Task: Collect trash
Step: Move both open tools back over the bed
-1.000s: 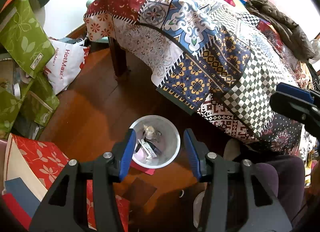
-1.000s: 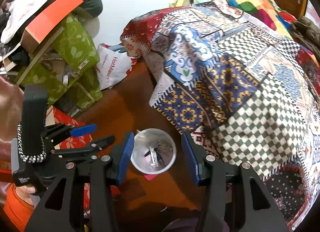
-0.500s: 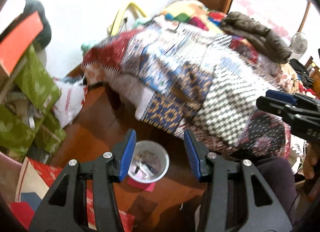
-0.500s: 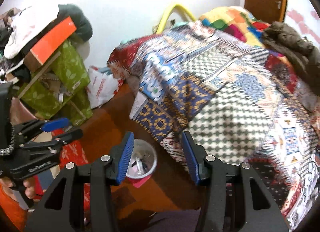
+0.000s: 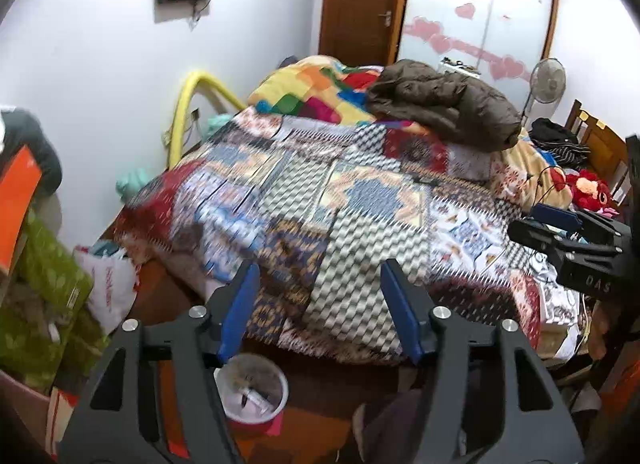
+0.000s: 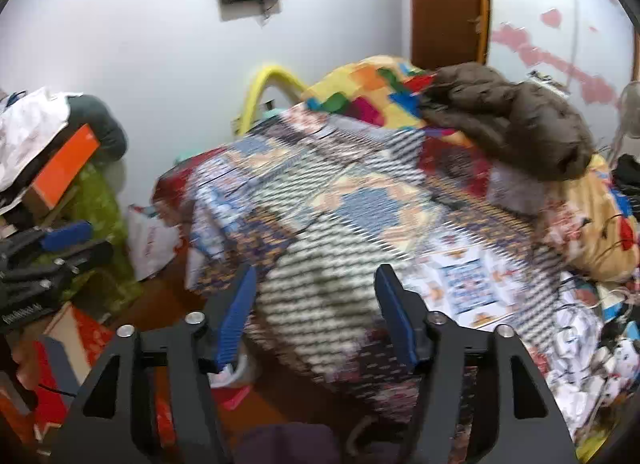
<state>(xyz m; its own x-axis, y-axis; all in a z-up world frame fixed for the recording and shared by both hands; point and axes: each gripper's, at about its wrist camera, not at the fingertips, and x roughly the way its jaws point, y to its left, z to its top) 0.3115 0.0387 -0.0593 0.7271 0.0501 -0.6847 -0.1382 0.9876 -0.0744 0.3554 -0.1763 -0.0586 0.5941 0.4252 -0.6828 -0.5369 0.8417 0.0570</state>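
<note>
1. Two black clamp-style grippers with ribbed blue pads are held over a cluttered bedroom; the left gripper (image 5: 320,308) has its jaws spread wide with nothing between them, and the right gripper (image 6: 316,310) likewise stands parted and bare.
2. Below the left gripper's left finger, a small round white plastic trash bin (image 5: 253,388) sits on the brown wooden floor (image 5: 320,416) at the foot of the bed, with pale scraps lying inside; the right wrist view shows only a sliver of its rim (image 6: 240,370) behind the blue pad.
3. Draped over the bed, a patchwork quilt of checkered, floral and geometric panels (image 5: 352,200) hangs down its near edge, its pattern smeared by motion blur.
4. Heaped at the far end lies a puffy brown quilted jacket (image 5: 444,104) beside a bright multicolour block-pattern blanket (image 5: 312,92).
5. Stacked at left are green leaf-print cardboard boxes (image 5: 44,272), with a crumpled white plastic shopping bag (image 5: 110,284) against them.
6. Beyond the bed, a curved yellow tube (image 5: 188,104) leans by the white wall.
</note>
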